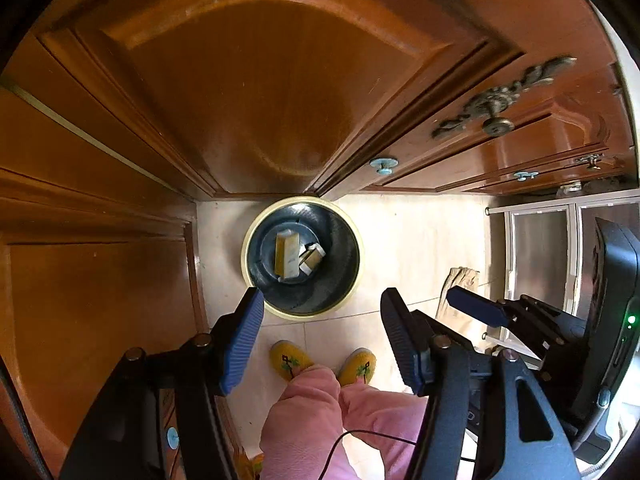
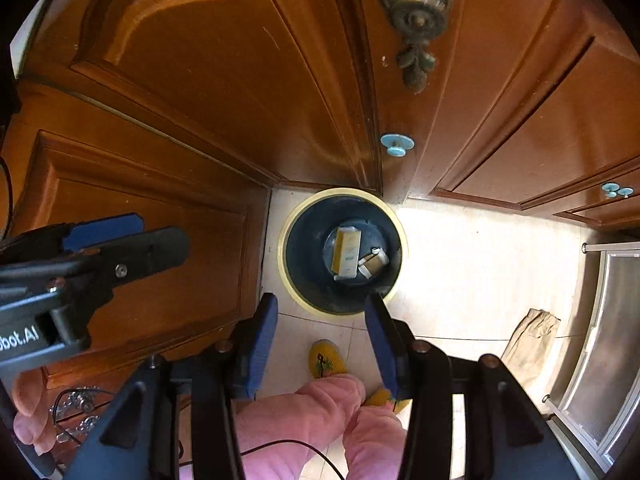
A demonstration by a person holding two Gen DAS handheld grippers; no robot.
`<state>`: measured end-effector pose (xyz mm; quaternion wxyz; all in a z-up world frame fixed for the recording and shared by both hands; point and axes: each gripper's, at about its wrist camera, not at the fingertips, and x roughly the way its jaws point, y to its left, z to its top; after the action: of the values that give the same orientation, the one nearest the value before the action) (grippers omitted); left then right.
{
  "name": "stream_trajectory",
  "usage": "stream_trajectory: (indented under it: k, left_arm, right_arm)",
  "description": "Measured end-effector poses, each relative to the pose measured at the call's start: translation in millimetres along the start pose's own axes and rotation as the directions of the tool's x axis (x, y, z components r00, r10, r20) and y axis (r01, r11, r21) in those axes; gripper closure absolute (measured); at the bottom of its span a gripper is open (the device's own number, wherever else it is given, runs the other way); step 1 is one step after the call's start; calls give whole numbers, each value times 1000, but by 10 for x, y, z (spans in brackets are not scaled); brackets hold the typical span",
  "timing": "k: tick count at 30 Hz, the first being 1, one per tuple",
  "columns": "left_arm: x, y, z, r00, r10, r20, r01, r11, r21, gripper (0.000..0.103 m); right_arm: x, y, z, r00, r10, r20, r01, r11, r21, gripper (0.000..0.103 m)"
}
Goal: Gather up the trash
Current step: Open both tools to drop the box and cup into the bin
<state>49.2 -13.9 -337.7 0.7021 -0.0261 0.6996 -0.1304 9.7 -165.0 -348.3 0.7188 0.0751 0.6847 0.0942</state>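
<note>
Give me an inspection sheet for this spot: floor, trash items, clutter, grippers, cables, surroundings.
Surface: pale tiled floor, lit brightly right of the bin.
Job's things: round bin with dark liner on the floor in the cabinet corner; inside lie a yellow-and-white carton and a smaller box beside it.
Clutter: beige cloth on the floor to the right.
Grippers: left gripper and right gripper both point down above the bin, fingers apart, nothing between them.
Cables: thin black cable across the pink trouser legs.
Surroundings: wooden cabinet doors with blue knobs, an ornate metal handle; yellow slippers.
</note>
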Motion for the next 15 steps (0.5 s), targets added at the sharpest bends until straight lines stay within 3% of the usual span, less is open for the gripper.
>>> stream_trajectory:
  k: [10, 15]
  left_arm:
    - [-669, -195, -208, 989, 80, 125, -85, 996, 32, 44]
    - [-969, -316, -269, 986, 85, 145, -93, 995, 47, 44]
  right_arm:
    - [-621, -55, -60, 997, 16, 74, -18, 999, 30, 57]
    - [-1020, -61, -86, 994, 8, 111, -13, 999, 39, 57]
